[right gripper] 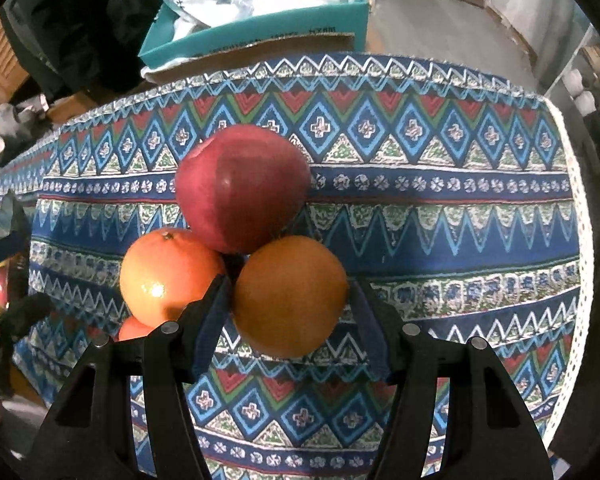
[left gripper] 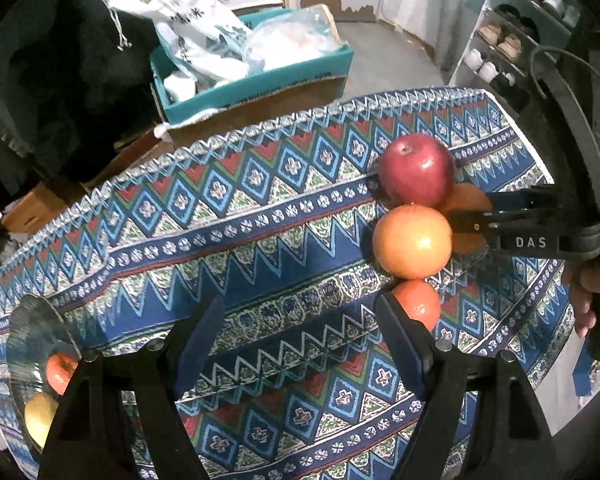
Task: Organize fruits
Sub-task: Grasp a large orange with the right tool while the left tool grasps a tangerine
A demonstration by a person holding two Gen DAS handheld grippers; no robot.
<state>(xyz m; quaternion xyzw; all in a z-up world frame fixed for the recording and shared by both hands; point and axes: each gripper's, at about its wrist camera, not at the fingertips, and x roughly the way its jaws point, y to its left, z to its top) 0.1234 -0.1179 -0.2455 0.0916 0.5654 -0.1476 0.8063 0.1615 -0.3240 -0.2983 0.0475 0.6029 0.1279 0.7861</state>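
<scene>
Fruits partly sorted: two sit in the glass bowl at far left; further right, four cluster on the tablecloth. Left gripper gapes empty; right gripper straddles an orange, seemingly ungripped.
</scene>
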